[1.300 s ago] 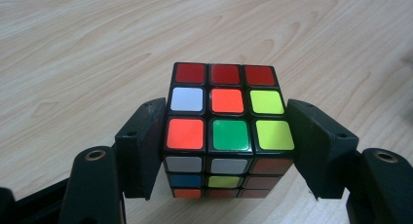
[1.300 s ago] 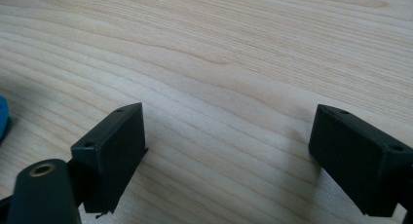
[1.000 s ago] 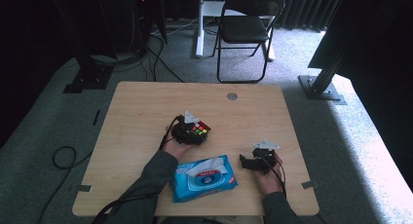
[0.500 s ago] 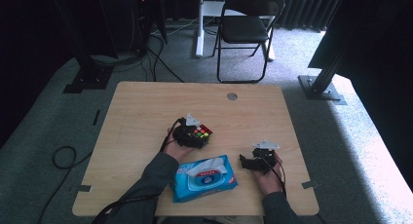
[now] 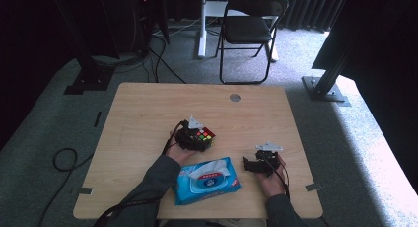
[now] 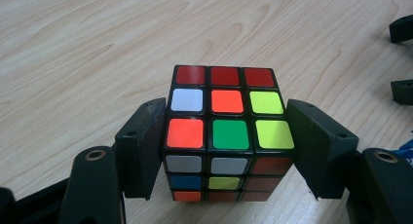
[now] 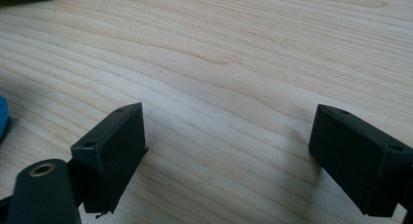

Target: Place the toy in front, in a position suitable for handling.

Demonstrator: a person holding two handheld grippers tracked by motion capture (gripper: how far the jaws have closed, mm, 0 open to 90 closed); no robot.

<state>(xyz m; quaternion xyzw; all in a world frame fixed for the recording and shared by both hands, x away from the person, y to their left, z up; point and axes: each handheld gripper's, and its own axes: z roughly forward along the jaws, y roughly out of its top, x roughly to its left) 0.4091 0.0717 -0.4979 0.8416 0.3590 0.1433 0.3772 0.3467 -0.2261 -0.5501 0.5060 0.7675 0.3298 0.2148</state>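
Observation:
A scrambled Rubik's cube [image 5: 205, 135] sits on the wooden table [image 5: 148, 113] near its middle. My left gripper [image 5: 198, 137] is shut on the cube. In the left gripper view both black pads press flat against the left and right sides of the cube [image 6: 226, 134], with the left gripper [image 6: 226, 107] straddling it. My right gripper [image 5: 246, 164] rests to the right near the front edge, pointing left. Its jaws stand wide apart in the right gripper view, with bare wood between them at the right gripper [image 7: 229, 112].
A blue pack of wet wipes [image 5: 207, 180] lies between the two forearms at the table's front. A round cable hole [image 5: 235, 97] is at the back of the tabletop. A folding chair [image 5: 249, 29] stands beyond the table.

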